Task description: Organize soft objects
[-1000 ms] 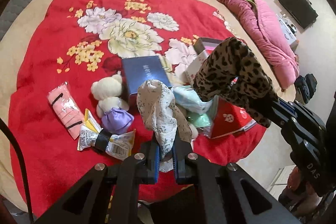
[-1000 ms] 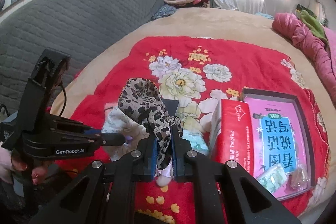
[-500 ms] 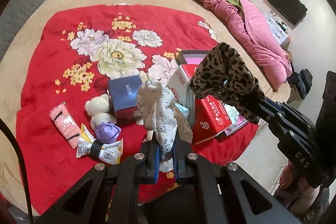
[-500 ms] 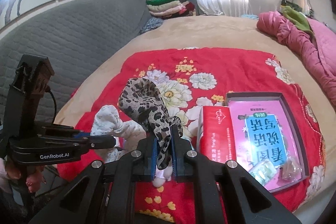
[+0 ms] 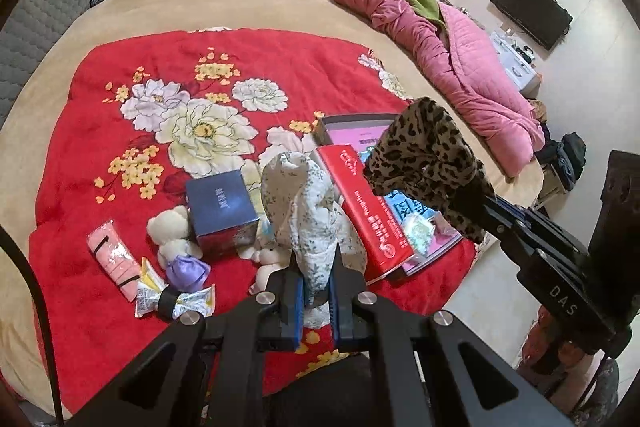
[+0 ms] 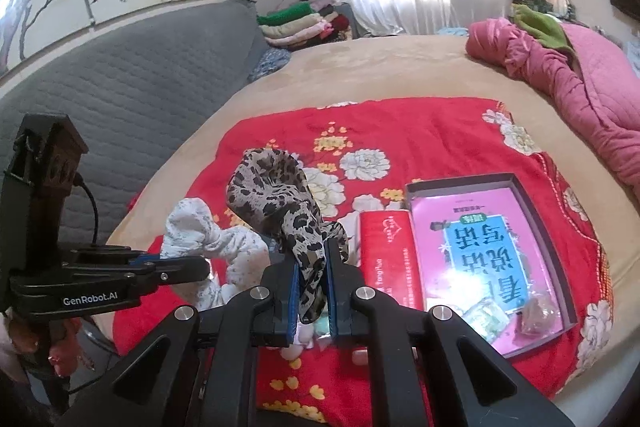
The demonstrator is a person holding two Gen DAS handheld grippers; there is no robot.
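- Soft cloths are the business at hand: a white floral-print cloth, crumpled into a bunch (image 5: 308, 203), is pinched between the blue pads of the left gripper (image 5: 316, 297), and a leopard-print fabric piece (image 6: 280, 199) is clamped the same way in the right gripper (image 6: 311, 301)
- Both cloths are held up off the red floral blanket (image 5: 120, 131), probably so they hang free of the clutter beneath and can be carried off together
- In the left wrist view the leopard piece (image 5: 424, 155) sits at about 2 o'clock from the white one, apart from it
- Below, at 9 o'clock of the left gripper, a cream plush bear in a lilac dress (image 5: 176, 243) lies beside a dark blue cardboard box (image 5: 222, 211); being soft, it looks a likely later pick
- A red tissue pack (image 6: 386, 263) leans against a grey tray holding a pink book (image 6: 480, 239) at 3 o'clock of the right gripper; these are rigid and probably stay put
- Thin fabric gripped at one fold may slip out of the hold
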